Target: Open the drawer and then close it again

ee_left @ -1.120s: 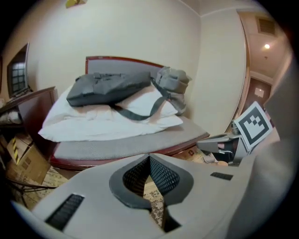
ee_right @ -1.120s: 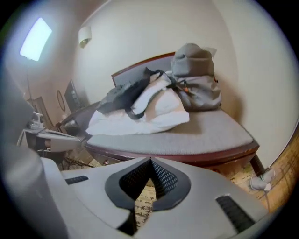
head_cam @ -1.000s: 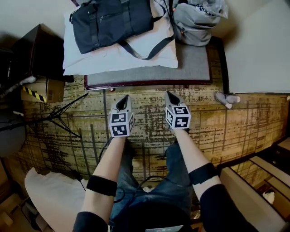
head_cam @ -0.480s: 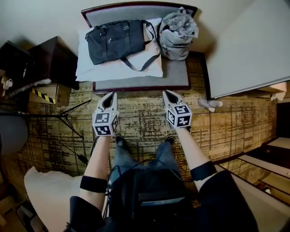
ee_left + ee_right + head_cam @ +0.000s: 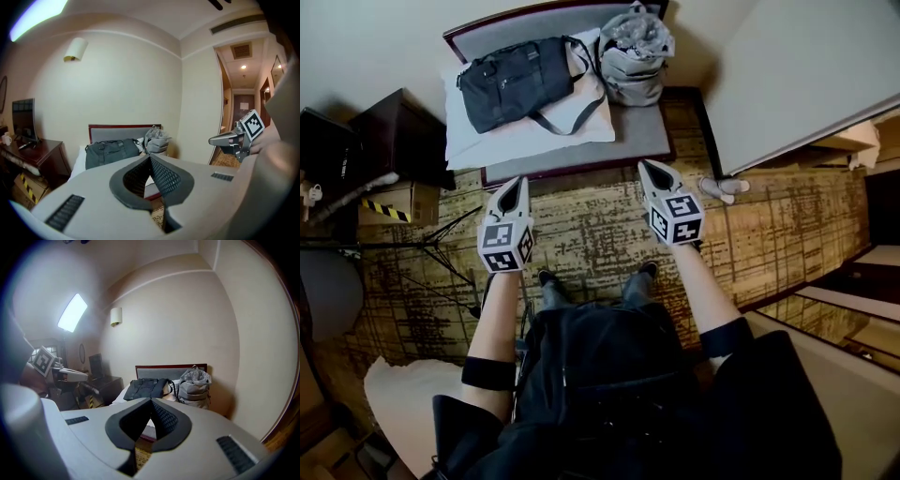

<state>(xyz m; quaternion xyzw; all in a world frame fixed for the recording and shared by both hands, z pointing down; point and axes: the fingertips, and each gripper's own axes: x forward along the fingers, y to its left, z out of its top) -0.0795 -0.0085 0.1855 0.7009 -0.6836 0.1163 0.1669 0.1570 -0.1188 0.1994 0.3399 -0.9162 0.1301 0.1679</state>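
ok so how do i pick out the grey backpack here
Find the grey padded bench with the dark red frame against the wall. Two bags sit on it: the backpack is the pale grey, upright one on the bare pad, at the right in the head view, unlike the flat dark duffel bag on the white pillow.

The person (image 5: 609, 375) rises from a crouch to standing, lifting the left claw (image 5: 516, 182) and the right claw (image 5: 645, 167) higher above the carpet (image 5: 581, 234) and wider apart. The bed (image 5: 637, 127) now shows whole, headboard (image 5: 497, 28) included, and the shoes (image 5: 547, 278) come into sight.
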